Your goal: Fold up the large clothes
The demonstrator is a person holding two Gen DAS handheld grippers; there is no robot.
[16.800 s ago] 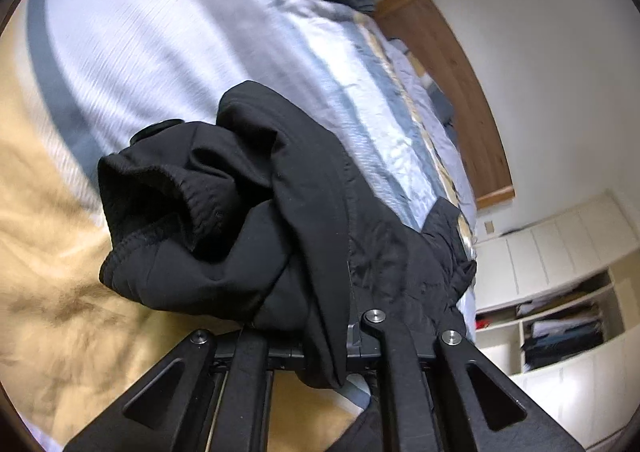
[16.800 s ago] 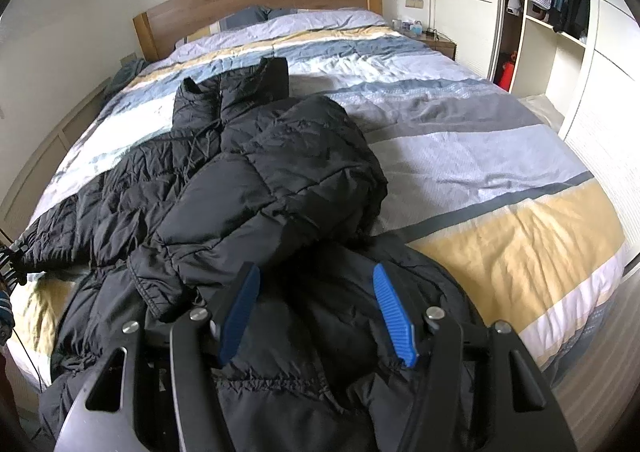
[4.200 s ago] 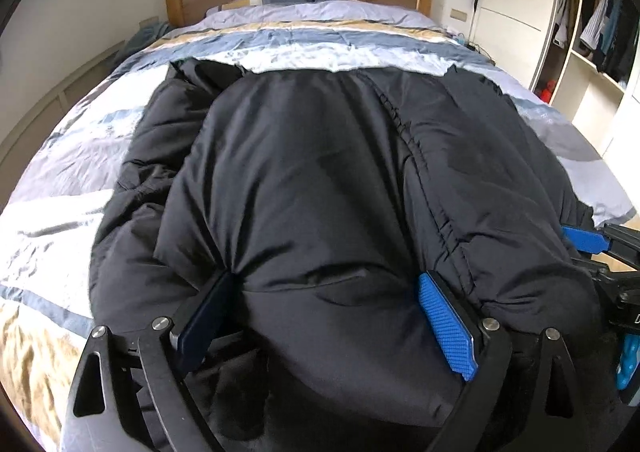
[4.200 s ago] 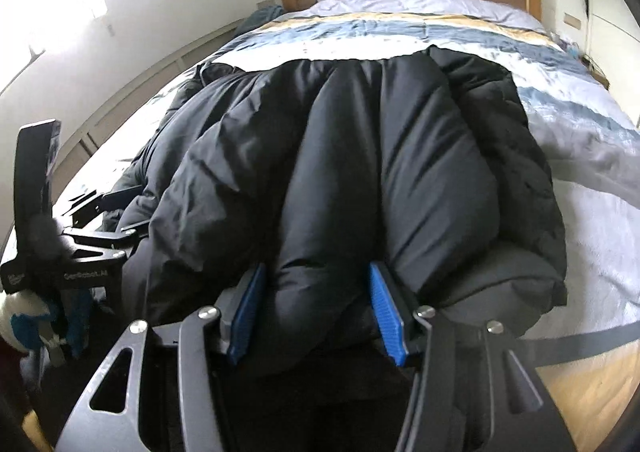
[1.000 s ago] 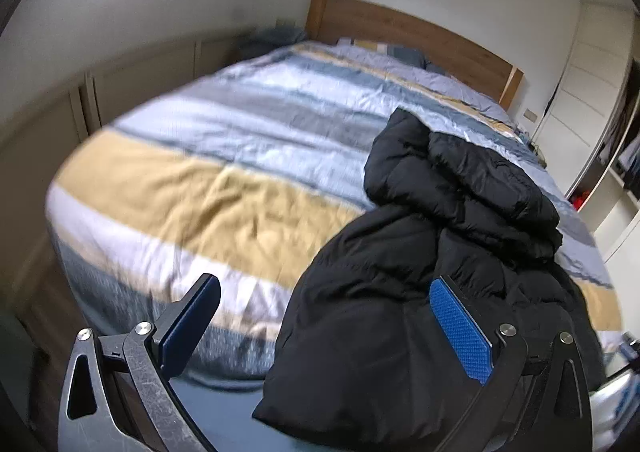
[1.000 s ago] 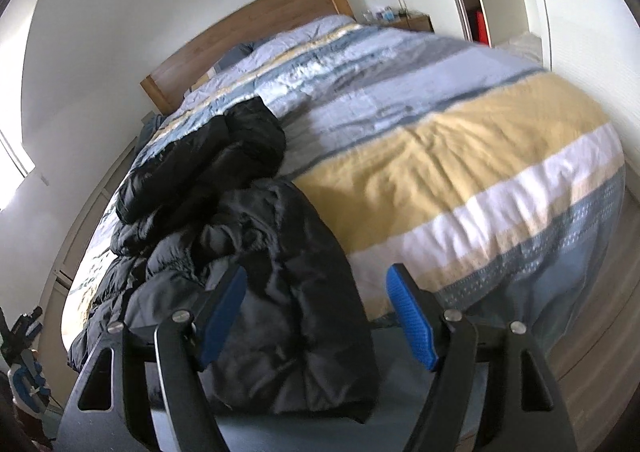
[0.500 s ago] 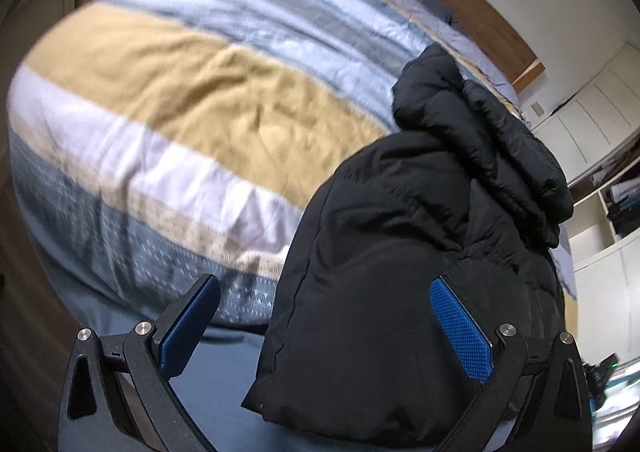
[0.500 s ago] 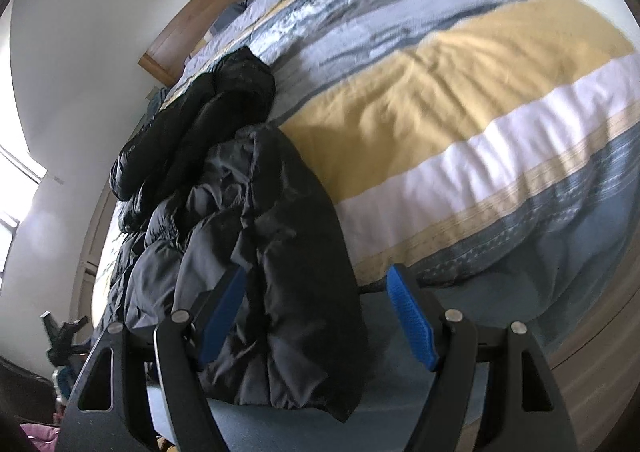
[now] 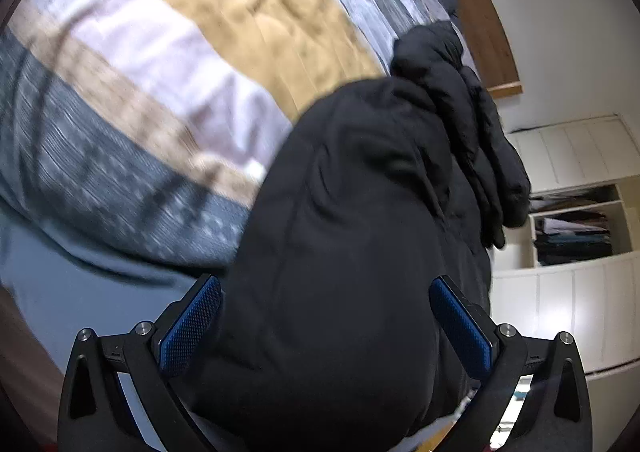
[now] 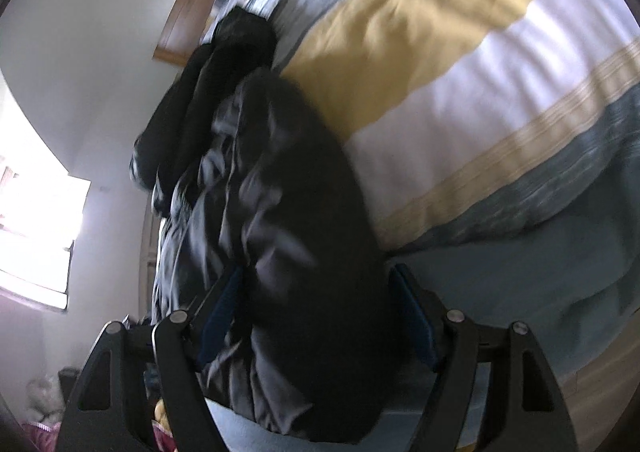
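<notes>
A big black puffer jacket (image 9: 360, 192) lies folded lengthwise on the striped bed and hangs over its foot edge. In the left wrist view my left gripper (image 9: 326, 326) is open around the jacket's hanging end, its blue pads (image 9: 188, 328) flanking the bulging fabric. In the right wrist view the same jacket (image 10: 280, 192) drops between the wide-apart jaws of my open right gripper (image 10: 320, 316). Its pads are dark and partly hidden by the cloth. Neither pair of pads visibly squeezes the jacket.
The quilt (image 9: 200, 52) has yellow, white and grey-blue bands, over a blue bed skirt (image 9: 80, 272). A wooden headboard (image 9: 492, 32) stands at the far end. White wardrobe shelves (image 9: 572, 228) are on the right and a bright window (image 10: 36, 220) on the left.
Both grippers have sunk and tipped down toward the foot of the bed. The jacket's hanging end, earlier ahead of the fingers, now sits between both pairs of jaws. Jaw widths look unchanged.
</notes>
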